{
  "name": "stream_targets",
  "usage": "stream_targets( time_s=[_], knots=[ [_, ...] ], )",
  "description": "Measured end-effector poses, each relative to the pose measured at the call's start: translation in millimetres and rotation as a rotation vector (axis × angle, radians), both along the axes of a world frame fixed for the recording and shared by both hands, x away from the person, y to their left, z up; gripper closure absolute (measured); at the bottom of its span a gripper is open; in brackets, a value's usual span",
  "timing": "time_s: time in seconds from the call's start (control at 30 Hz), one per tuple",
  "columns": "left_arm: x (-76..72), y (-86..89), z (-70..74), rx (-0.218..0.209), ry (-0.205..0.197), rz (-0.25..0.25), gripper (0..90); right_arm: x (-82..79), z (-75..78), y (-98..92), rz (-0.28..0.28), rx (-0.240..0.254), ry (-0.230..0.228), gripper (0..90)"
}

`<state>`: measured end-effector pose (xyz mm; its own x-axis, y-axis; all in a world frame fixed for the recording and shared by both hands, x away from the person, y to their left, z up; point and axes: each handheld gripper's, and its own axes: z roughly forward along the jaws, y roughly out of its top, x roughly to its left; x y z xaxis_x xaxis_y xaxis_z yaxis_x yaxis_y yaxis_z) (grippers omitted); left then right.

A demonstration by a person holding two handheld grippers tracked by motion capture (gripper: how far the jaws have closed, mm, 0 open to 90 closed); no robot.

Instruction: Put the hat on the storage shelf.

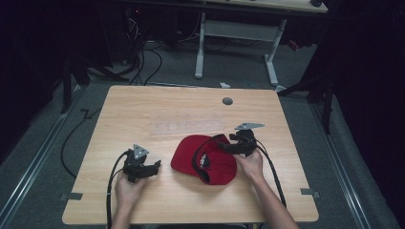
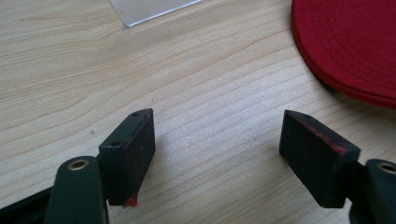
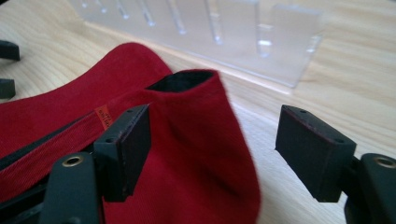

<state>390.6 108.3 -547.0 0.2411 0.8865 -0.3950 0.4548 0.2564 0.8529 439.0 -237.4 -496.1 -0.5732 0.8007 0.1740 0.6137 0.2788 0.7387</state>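
Observation:
A red cap [image 1: 203,160] with a black lining lies crown down on the wooden table [image 1: 143,105], a little right of centre. My right gripper [image 1: 223,145] is at the cap's far right rim. In the right gripper view its jaws [image 3: 212,140] stand open, with a raised fold of the cap's red cloth [image 3: 196,140] between them, close against the left jaw. My left gripper [image 1: 156,165] hovers low over bare wood just left of the cap. Its jaws [image 2: 217,140] are wide open and hold nothing, and the cap's stitched brim [image 2: 355,42] lies off to their right.
A clear plastic rack [image 1: 186,127] with several slots lies flat beyond the cap, seen close in the right gripper view [image 3: 210,32]. A grey round grommet [image 1: 227,101] sits near the table's far edge. Cables trail from both grippers toward the near edge.

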Motion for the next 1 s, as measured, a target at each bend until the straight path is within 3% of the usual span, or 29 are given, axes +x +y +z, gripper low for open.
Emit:
stream_targets(
  time_s=[0.1, 0.27, 0.47, 0.7, 0.87, 1.0],
  knots=[
    [0.0, 0.0, 0.0, 0.001, 0.000, 0.000, 27.0, 3.6, -3.3, 7.3, 0.019, -0.019, 0.011, 26.1],
    [0.0, 0.0, 0.0, 0.001, 0.000, 0.000, 27.0, 8.6, -8.5, 10.4, 0.028, 0.009, 0.029, 27.6],
    [0.0, -0.3, 0.0, 0.000, 0.000, 0.003, 27.0, 12.5, -12.2, 22.4, 0.054, -0.038, 0.056, 34.9],
    [-0.1, -0.6, -0.1, 0.002, 0.000, 0.004, 26.9, 18.4, -18.6, 26.8, 0.104, -0.019, 0.075, 39.4],
    [-0.1, -0.7, -0.2, 0.004, 0.001, 0.001, 26.5, 19.4, -25.8, 25.8, 0.137, -0.004, 0.096, 49.7],
    [0.0, -1.1, -0.2, 0.004, 0.005, -0.007, 25.0, 19.1, -24.9, 19.5, 0.171, 0.011, 0.094, 67.4]
  ],
)
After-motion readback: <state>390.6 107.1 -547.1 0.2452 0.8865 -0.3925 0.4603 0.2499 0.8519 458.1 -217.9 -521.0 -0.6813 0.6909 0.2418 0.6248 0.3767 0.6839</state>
